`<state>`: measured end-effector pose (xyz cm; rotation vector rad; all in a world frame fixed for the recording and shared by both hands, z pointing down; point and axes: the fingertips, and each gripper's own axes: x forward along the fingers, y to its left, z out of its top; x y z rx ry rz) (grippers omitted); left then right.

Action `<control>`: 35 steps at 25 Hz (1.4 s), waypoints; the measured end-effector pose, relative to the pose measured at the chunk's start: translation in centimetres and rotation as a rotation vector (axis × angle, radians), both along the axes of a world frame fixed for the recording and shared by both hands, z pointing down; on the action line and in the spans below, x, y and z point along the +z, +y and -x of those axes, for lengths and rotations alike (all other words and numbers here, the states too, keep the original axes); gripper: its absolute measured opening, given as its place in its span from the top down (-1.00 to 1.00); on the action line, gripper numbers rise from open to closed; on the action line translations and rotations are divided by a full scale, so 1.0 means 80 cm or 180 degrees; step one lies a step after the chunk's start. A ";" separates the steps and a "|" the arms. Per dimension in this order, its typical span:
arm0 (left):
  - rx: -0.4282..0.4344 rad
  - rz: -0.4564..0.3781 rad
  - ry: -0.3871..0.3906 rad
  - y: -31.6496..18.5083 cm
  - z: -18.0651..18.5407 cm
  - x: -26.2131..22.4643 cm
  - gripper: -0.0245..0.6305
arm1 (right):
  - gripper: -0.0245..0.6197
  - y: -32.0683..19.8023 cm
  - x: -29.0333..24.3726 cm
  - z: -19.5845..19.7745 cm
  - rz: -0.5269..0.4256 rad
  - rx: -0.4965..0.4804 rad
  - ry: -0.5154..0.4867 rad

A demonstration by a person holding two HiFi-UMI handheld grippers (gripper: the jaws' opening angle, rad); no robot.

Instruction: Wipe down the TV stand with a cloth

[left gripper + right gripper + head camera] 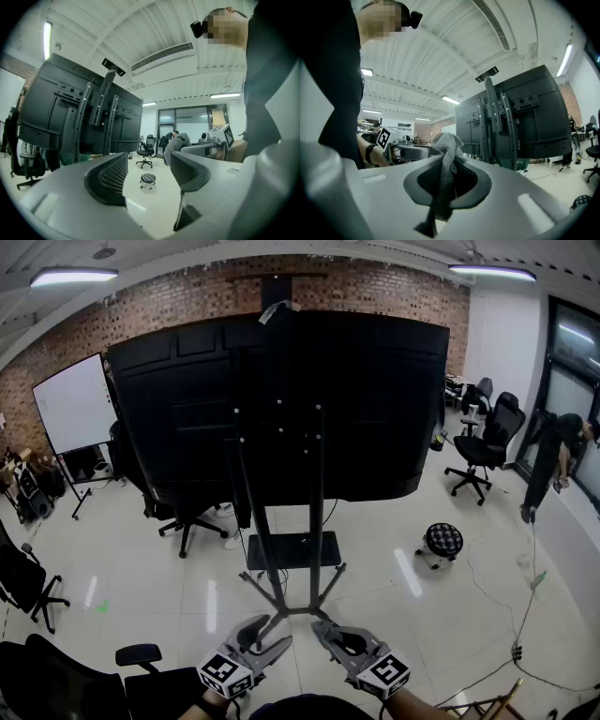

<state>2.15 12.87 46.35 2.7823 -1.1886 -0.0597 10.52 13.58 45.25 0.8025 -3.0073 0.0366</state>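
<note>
In front of the tall black metal TV stand [318, 540], the right tongs [448, 174] pinch a limp, seemingly light grey cloth [446, 143] near its bunched end, while the left tongs [149, 171] stand spread, empty.

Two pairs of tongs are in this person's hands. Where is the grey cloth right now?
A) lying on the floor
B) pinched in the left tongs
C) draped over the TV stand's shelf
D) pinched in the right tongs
D: the right gripper view shows the grey cloth clamped between the right tongs, while the left tongs stand apart with nothing between them.
</note>
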 end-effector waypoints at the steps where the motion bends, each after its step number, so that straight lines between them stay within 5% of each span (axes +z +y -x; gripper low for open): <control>1: -0.0007 -0.0008 -0.0010 -0.002 -0.004 -0.005 -0.02 | 0.86 -0.005 0.001 -0.003 -0.0028 0.0017 0.0009; 14: 0.0046 -0.0009 -0.0014 -0.050 -0.002 0.005 -0.02 | 0.86 -0.052 0.000 0.018 -0.0044 -0.0080 -0.0008; 35: 0.0512 -0.0353 -0.0061 -0.290 0.117 -0.062 -0.04 | 0.86 -0.291 -0.057 0.147 -0.0356 0.0193 -0.0010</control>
